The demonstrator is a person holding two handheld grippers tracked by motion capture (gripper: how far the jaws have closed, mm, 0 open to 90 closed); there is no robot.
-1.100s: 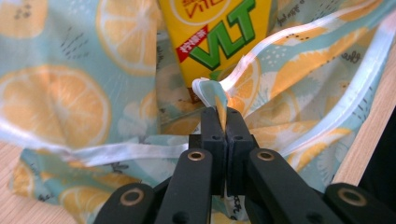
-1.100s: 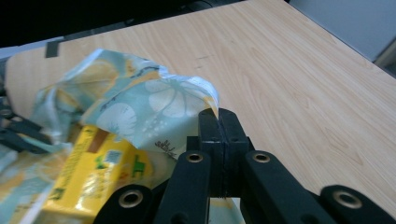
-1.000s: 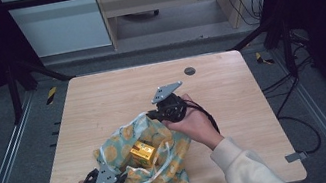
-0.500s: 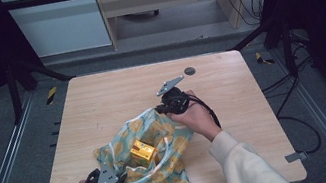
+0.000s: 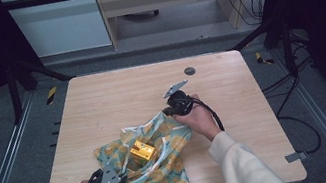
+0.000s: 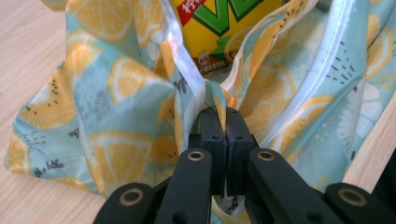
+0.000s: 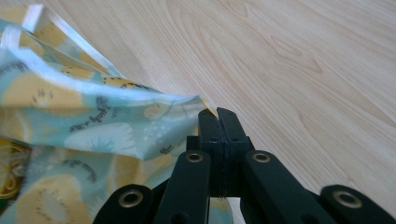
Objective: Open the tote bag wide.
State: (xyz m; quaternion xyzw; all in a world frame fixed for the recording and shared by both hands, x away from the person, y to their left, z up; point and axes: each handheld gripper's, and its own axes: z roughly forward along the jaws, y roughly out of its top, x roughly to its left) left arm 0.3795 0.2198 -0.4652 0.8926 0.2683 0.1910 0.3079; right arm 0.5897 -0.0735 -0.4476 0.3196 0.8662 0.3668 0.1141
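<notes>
We found the lemon-print bag (image 5: 155, 161) lying on the near half of the wooden table (image 5: 116, 94), spread between our two hands, with its mouth gaping upward. A yellow drink carton (image 5: 141, 150) sat inside it, near the middle of the opening. Our left gripper (image 5: 114, 173) was at the bag's near left corner, and in the left gripper view its jaws were pressed together on a fold of the bag's fabric (image 6: 140, 116), with the carton (image 6: 219, 28) showing just beyond, its green lettering visible. Our right gripper (image 5: 174, 110) was at the far right corner of the bag, low over the table. In the right gripper view its jaws were closed on the very edge of the bag (image 7: 93, 121), pinching the corner where the pale trim ended, with bare wood (image 7: 289, 65) behind.
</notes>
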